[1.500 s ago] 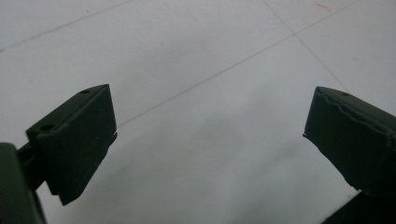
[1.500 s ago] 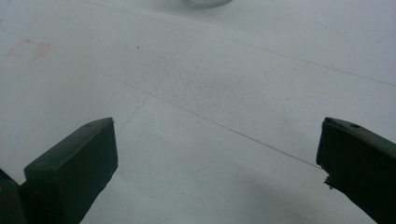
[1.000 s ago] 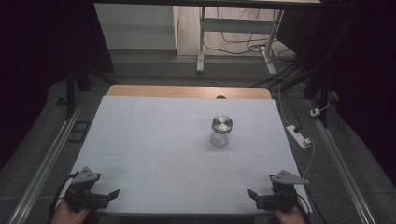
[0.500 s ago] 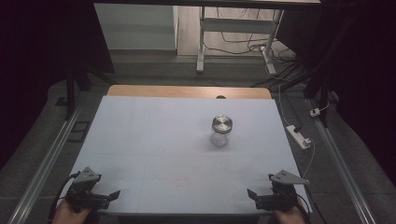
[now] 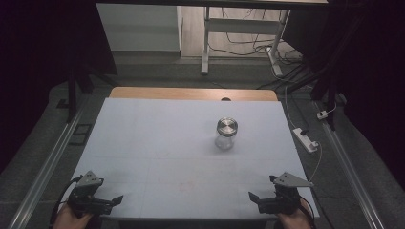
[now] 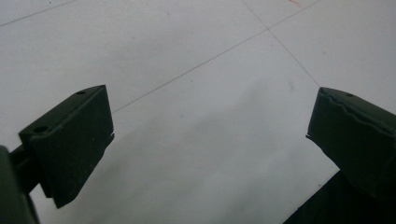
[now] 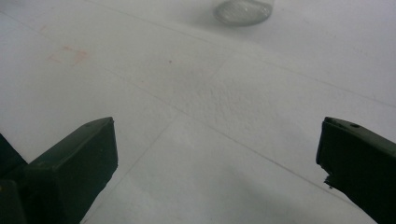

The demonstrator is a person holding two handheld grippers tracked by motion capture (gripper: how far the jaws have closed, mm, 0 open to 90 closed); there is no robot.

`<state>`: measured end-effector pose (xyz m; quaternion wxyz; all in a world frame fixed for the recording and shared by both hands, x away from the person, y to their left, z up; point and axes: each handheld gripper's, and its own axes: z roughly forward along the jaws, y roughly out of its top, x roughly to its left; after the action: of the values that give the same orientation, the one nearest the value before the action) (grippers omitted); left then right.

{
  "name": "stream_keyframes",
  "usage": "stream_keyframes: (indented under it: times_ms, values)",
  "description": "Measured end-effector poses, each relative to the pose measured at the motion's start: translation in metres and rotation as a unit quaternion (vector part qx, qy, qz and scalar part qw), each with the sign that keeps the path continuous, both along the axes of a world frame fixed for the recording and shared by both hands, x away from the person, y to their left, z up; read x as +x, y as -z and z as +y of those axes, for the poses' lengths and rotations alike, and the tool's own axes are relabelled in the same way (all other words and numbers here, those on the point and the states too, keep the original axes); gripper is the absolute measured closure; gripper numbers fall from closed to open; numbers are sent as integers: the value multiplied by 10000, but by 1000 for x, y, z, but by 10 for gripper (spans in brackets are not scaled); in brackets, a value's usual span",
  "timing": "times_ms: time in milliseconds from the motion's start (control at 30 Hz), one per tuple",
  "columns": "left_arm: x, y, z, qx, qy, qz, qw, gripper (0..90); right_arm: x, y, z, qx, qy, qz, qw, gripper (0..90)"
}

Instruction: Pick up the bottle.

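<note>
A lidded glass jar (image 5: 225,133) stands upright and alone on the white worktop (image 5: 157,143), well ahead of both sets of jaws and untouched. The right gripper (image 5: 260,200), held at the near right corner, is the nearer of the two: the jar lies ahead of its jaws and a little to their left in the high view. The left gripper (image 5: 107,202), at the near left corner, has the jar far off to the right of its jaws. Both pairs of jaws are spread wide with nothing between them but bare worktop. The jar's long axis runs vertical, its metal lid (image 5: 227,126) facing up, so any approach would likely come from the side or from above. In the right gripper view the jar (image 7: 243,10) is cut off by the top edge, with just its base visible. Whether the jar holds anything cannot be made out. The hands gripping each tool are cropped by the bottom edge of the high view.
</note>
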<state>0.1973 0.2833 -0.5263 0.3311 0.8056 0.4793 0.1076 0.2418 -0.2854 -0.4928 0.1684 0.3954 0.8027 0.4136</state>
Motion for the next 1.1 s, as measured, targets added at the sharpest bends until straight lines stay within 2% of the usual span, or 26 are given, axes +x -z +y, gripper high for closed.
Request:
stream_keyframes:
  times_ms: [200,567,767,967,1100]
  values:
    - [0,0,0,3,48,-23,10000,0,3,-4,7,-116,-94,-111,9998,0]
    - [0,0,1,-60,49,-22,10000,0,8,-7,14,-91,-198,-203,9996,0]
    - [-1,0,1,-46,48,-50,10000,0,14,-6,19,-58,-222,-191,9996,0]
    - [-1,-1,1,-29,63,-62,10000,0,18,-7,23,95,-308,-181,9993,0]
    - [-1,-1,1,-23,57,-70,10000,0,23,-8,29,128,-410,-249,9988,0]
